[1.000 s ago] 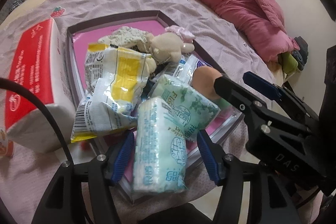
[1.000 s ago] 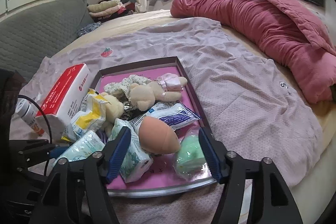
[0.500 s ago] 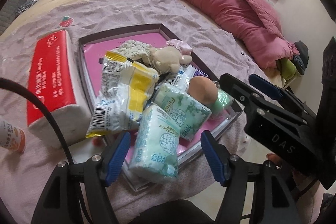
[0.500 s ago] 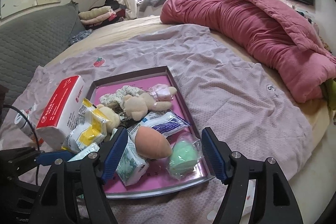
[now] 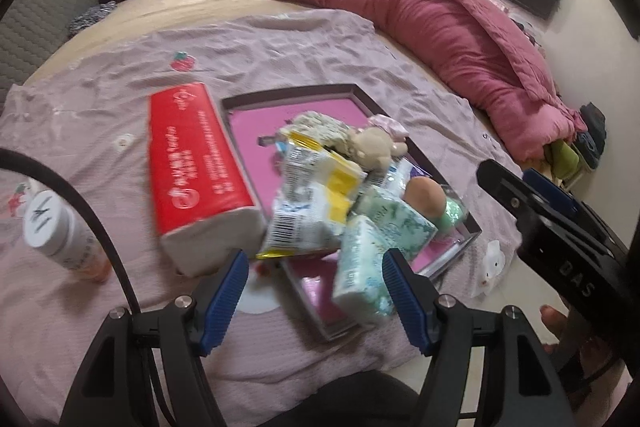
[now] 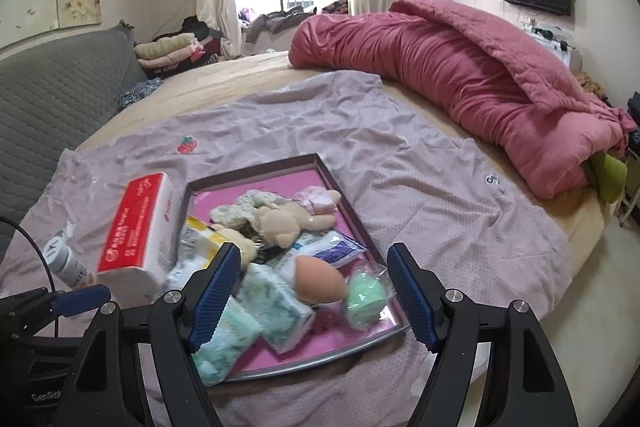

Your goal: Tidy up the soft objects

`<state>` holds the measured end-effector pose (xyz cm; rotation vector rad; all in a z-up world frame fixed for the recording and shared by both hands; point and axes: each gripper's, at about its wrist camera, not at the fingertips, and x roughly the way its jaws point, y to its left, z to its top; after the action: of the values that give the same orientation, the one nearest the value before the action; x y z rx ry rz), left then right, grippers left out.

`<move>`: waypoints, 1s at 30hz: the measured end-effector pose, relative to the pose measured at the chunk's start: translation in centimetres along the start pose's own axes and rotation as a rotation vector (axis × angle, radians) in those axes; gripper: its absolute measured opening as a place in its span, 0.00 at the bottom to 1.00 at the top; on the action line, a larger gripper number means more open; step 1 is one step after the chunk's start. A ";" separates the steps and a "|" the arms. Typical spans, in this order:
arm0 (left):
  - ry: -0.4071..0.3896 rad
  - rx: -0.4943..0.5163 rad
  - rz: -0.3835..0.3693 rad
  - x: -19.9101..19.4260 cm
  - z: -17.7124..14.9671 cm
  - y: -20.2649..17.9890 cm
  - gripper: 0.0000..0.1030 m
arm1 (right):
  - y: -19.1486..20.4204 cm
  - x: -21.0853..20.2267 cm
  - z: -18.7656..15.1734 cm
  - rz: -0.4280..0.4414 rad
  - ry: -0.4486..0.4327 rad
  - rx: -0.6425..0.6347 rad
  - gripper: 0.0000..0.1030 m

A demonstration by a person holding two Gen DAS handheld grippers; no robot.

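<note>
- Pink-lined tray (image 5: 256, 119) sits at the centre of the left wrist view on a mauve sheet (image 5: 280, 39) spread over the bed; the soft things are heaped toward its lower right, probably gathered there as one lot.
- Left gripper (image 5: 316, 287) hangs low in frame with jaws spread wide and nothing between them; a pale green tissue pack (image 5: 360, 275) overhangs the tray's near rim just beyond them.
- Red tissue brick (image 5: 192, 163) lies outside along the tray's left edge, a white-capped bottle (image 5: 52, 227) further left.
- Right wrist view: right gripper (image 6: 312, 291) is likewise empty, jaws apart, framing a peach sponge (image 6: 320, 279) and a mint puff (image 6: 364, 295); a beige plush bear (image 6: 280, 223) lies mid-tray.
</note>
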<state>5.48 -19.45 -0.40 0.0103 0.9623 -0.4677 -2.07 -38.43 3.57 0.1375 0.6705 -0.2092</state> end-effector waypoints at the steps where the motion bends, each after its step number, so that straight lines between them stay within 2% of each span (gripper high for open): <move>1: -0.004 -0.001 0.004 -0.4 0.0 0.3 0.67 | 0.4 -0.4 0.0 0.004 -0.001 0.004 0.75; 6: -0.032 -0.009 0.024 -2.7 -0.4 1.4 0.67 | 2.0 -2.4 -0.4 0.000 0.007 0.043 0.75; 10: -0.050 -0.010 0.039 -4.7 -1.1 2.3 0.67 | 3.5 -4.5 -1.2 -0.035 0.004 0.058 0.75; 16: -0.067 -0.022 0.056 -6.9 -1.9 3.8 0.67 | 5.7 -6.7 -2.6 -0.020 -0.005 0.060 0.75; 23: -0.076 -0.038 0.060 -8.3 -2.6 5.0 0.67 | 7.7 -8.0 -4.0 -0.002 0.011 0.056 0.75; 30: -0.072 -0.026 0.052 -8.8 -3.3 4.7 0.67 | 8.3 -9.8 -4.7 -0.008 -0.013 0.045 0.75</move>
<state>0.44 -11.14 3.74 -0.0049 0.8957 -0.4051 -10.44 -28.01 6.57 0.1763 0.6536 -0.2333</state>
